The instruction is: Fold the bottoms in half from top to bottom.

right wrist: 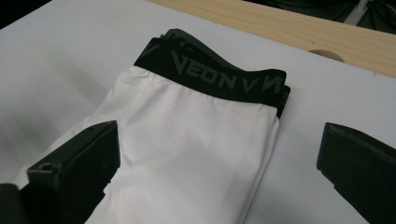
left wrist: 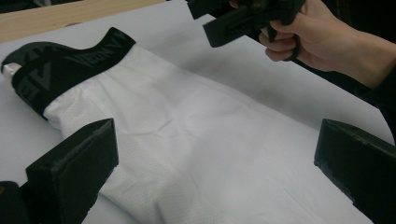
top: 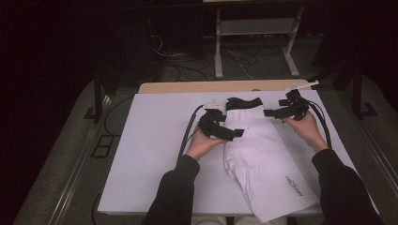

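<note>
High view: the white mesh shorts with a black elastic waistband (top: 263, 154) lie folded lengthwise on the white table cover (top: 145, 154), waistband away from the person; further folding looks still to come. Left gripper (top: 229, 132) and right gripper (top: 273, 113) hover on either side, jaws wide apart, holding nothing.

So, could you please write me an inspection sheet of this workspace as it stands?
Surface: white sheet over a wooden table.
Job's things: folded white mesh shorts with a black lettered waistband, lying flat, lower corner over the near edge.
Clutter: nothing seen.
Grippers: left gripper open above the shorts' left edge; right gripper open near the waistband; neither holds cloth.
Cables: black cable from the left gripper, another from the right.
Surroundings: dark room, grey metal frame, loose floor cables.
</note>
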`<action>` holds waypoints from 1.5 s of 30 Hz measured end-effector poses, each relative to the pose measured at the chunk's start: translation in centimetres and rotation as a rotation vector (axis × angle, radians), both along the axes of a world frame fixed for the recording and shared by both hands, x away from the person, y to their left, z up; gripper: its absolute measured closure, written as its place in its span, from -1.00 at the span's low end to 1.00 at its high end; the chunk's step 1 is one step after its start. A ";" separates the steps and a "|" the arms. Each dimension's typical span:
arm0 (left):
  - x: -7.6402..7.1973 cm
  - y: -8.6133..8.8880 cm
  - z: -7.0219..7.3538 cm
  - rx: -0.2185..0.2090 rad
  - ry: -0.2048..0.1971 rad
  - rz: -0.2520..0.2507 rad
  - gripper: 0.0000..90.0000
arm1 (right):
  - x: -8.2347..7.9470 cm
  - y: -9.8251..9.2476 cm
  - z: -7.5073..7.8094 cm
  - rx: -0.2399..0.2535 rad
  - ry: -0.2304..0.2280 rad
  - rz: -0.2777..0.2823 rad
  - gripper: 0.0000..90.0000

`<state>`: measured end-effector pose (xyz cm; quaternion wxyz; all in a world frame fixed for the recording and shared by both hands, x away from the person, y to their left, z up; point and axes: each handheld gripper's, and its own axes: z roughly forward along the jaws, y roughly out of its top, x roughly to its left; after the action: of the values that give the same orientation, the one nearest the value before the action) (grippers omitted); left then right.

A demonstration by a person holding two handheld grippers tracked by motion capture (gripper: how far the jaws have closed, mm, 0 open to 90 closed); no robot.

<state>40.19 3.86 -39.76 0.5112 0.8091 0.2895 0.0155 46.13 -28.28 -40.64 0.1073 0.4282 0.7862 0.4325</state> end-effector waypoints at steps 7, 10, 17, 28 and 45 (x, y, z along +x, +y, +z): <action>1.5 0.6 -0.1 0.008 0.021 0.021 -1.00 | -0.1 -0.1 0.1 0.003 0.006 -0.005 -1.00; 2.2 0.8 -0.2 0.009 0.030 0.032 -1.00 | -0.1 -0.1 0.2 0.006 0.010 -0.007 -1.00; 3.8 1.1 -0.3 0.021 0.049 0.056 -1.00 | 0.0 0.1 0.0 -0.001 0.030 -0.005 -1.00; 5.6 1.2 -0.6 0.032 0.075 0.068 -1.00 | 0.2 -0.2 -0.1 0.005 0.038 -0.018 -1.00; 8.2 1.5 -2.5 0.024 0.148 0.129 -1.00 | 1.8 -1.2 -0.8 0.006 0.116 -0.051 -1.00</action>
<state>48.35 5.33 -42.28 0.4768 0.7936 0.3779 -0.0078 47.95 -29.44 -41.46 0.0709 0.4727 0.7787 0.4064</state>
